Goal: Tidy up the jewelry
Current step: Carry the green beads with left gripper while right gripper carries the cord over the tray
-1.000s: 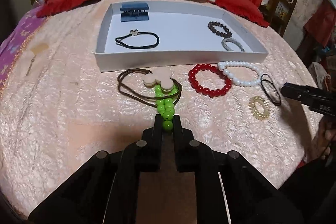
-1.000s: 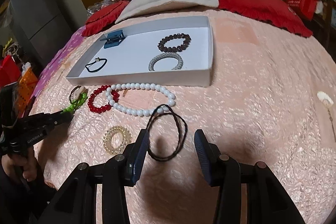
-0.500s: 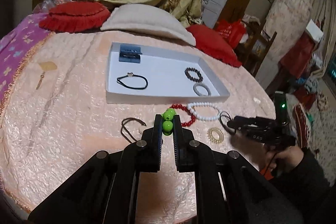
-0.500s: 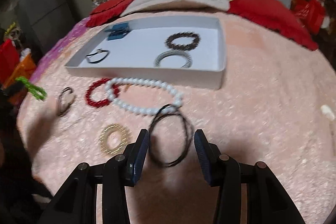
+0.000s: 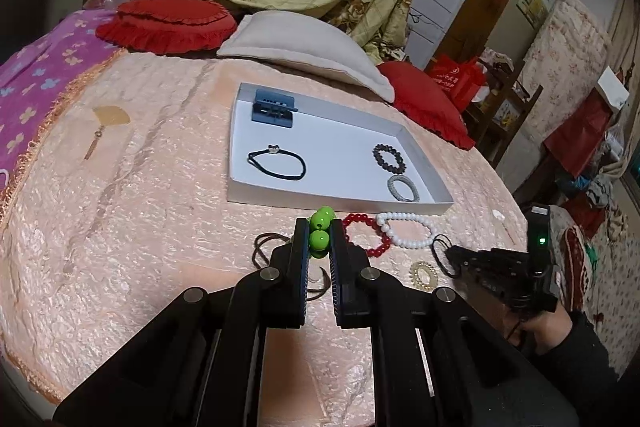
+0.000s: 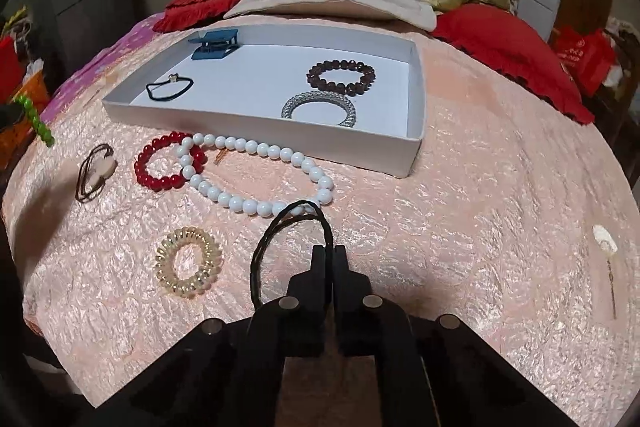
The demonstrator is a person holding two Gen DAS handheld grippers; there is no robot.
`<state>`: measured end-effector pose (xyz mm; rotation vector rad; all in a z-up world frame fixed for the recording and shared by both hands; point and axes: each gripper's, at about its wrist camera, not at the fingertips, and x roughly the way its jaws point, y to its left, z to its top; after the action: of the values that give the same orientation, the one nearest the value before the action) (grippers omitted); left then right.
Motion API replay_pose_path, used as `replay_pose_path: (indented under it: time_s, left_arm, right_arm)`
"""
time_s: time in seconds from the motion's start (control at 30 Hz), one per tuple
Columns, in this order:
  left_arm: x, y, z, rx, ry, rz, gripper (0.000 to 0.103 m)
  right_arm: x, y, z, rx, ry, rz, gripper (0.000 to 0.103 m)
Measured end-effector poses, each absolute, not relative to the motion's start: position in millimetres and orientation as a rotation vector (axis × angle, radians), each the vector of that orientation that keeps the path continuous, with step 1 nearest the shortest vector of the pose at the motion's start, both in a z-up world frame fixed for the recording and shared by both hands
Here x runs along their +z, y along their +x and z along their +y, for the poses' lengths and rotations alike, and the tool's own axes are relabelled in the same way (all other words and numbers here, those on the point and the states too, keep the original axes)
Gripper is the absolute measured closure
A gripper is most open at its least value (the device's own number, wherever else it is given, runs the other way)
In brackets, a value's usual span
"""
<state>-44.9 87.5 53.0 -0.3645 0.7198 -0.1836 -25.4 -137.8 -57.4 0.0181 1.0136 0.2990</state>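
Note:
My left gripper (image 5: 319,241) is shut on a green bead bracelet (image 5: 321,227) and holds it above the pink bedspread; the same bracelet (image 6: 37,121) shows at the far left of the right wrist view. My right gripper (image 6: 329,255) is shut on a thin black hair tie (image 6: 280,239) that lies on the bed; in the left wrist view it (image 5: 454,255) pinches that tie (image 5: 440,251). A white tray (image 5: 340,201) holds a blue claw clip (image 5: 273,107), a black hair tie with a charm (image 5: 277,165), a dark bead bracelet (image 5: 390,157) and a silver bangle (image 5: 403,189).
On the bed in front of the tray (image 6: 256,125) lie a red bead bracelet (image 6: 168,165), a white bead strand (image 6: 256,175), a brown hair tie with a beige charm (image 6: 96,175) and a gold spiral tie (image 6: 188,261). Red cushions (image 5: 168,25) and a beige pillow (image 5: 304,47) sit behind.
My left gripper lifted the green bracelet off the brown hair tie and rose. My right gripper closed its jaws on the black hair tie.

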Motion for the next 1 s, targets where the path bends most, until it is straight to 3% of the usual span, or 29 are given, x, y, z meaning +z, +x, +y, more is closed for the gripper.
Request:
replay_pose_path:
  time_s: [0.43,1.0]
  left_arm:
    - [43.0,-36.7,81.7,-0.128,-0.351,0.748,0.095]
    - [37.8,-14.4,52.6,-0.146,-0.341,0.79,0.095]
  right_arm:
    - [9.2,-42.7,-148.2,0.402,0.252,0.829,0.1]
    - [17.4,-36.2,-123.3,0.389,0.236,0.853,0.1]
